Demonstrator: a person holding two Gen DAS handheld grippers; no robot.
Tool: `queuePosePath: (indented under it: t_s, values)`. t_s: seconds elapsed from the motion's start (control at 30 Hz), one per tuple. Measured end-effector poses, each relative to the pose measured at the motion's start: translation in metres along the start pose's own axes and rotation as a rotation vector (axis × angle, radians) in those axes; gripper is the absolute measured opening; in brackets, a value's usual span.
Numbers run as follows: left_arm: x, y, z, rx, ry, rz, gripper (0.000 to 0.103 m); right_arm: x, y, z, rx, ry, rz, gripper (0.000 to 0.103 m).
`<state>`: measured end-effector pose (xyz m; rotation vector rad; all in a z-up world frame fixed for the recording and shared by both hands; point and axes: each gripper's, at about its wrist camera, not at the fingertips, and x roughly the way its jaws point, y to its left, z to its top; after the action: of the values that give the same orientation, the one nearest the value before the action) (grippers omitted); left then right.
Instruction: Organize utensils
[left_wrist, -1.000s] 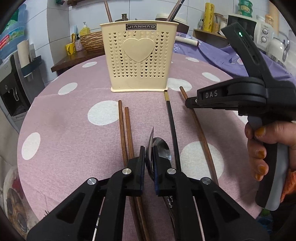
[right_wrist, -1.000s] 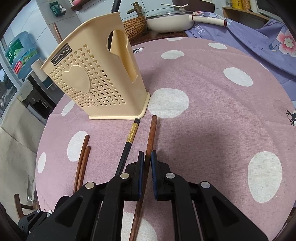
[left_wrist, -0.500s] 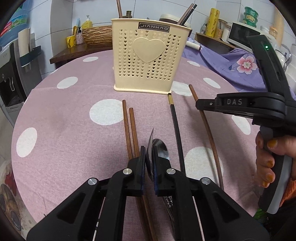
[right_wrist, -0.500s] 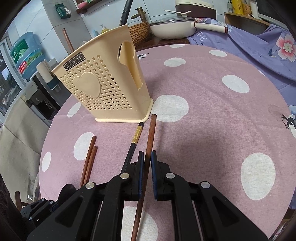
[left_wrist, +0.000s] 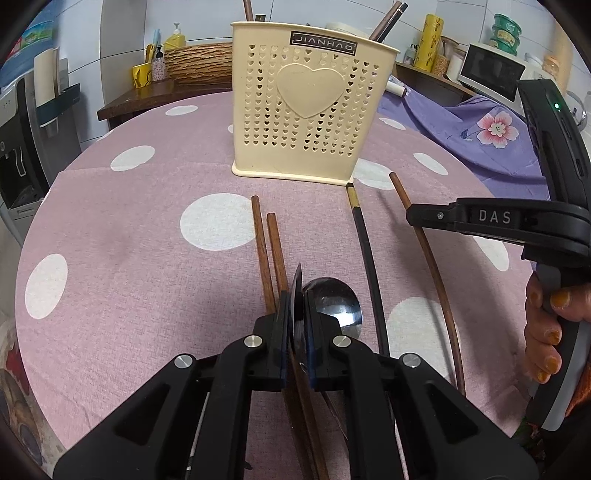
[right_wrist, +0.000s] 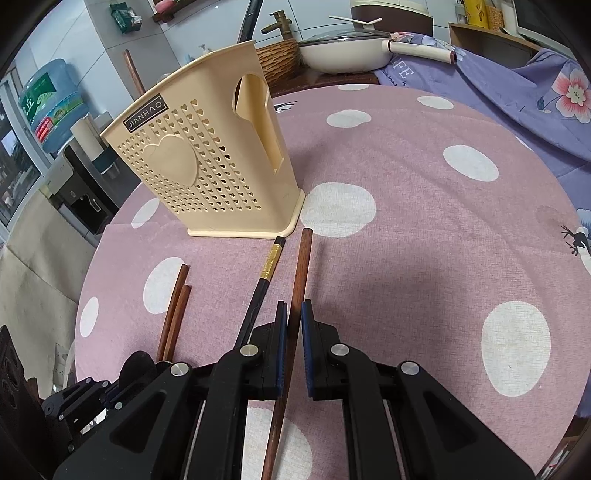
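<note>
the left gripper (left_wrist: 296, 295) has its jaws pressed in on a metal spoon (left_wrist: 334, 301), pinching the bowl on edge so it stands tilted up off the cloth, the shiny hollow facing right. the right gripper (right_wrist: 293, 314) has its jaws drawn close around a brown wooden chopstick (right_wrist: 300, 273), which runs straight up the gap between the blue pads; whether it is raised off the cloth i cannot tell.

just left of that chopstick lies a black chopstick (right_wrist: 264, 284) with a gold band, its tip almost touching the base of the cream utensil holder (right_wrist: 207, 162). farther left a pair of brown chopsticks (left_wrist: 267, 243) lies side by side, their near ends passing under the left gripper. the holder stands upright on the pink polka-dot tablecloth (left_wrist: 122, 229), heart on its front, with a few sticks already poking out of its top. a purple floral cloth (right_wrist: 535, 85) covers the far right, and a cream pan (right_wrist: 351, 51) sits behind the table.
</note>
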<state>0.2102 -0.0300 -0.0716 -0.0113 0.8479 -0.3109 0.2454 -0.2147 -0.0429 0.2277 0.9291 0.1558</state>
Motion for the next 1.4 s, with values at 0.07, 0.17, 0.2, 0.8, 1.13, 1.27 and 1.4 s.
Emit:
queuePosePath:
  t_s: [0.07, 0.17, 0.2, 0.8, 1.13, 1.27, 1.4]
  values:
    - [0.001, 0.001, 0.001, 0.003, 0.003, -0.004, 0.008, 0.0, 0.0, 0.0, -0.001, 0.0, 0.0, 0.008]
    - [0.001, 0.002, 0.004, 0.01, 0.002, -0.007, 0.008, 0.0, 0.0, 0.0, -0.003, 0.002, 0.0, 0.008]
    - [0.0, 0.002, 0.004, 0.015, 0.002, -0.007, 0.008, 0.0, 0.001, -0.001, -0.003, 0.002, -0.001, 0.008]
    - [-0.015, 0.006, 0.018, 0.077, -0.015, -0.002, 0.007, -0.01, 0.005, 0.001, -0.015, -0.027, 0.011, 0.008]
    - [-0.011, 0.0, 0.011, 0.09, 0.002, -0.017, 0.009, -0.006, 0.001, -0.001, -0.004, -0.01, 0.002, 0.008]
    - [-0.006, -0.009, 0.004, 0.1, 0.001, -0.015, 0.053, -0.006, 0.002, -0.001, -0.008, -0.008, 0.004, 0.008]
    - [-0.006, -0.012, 0.002, 0.089, -0.002, -0.01, 0.052, -0.007, 0.0, -0.001, -0.004, -0.01, 0.001, 0.008]
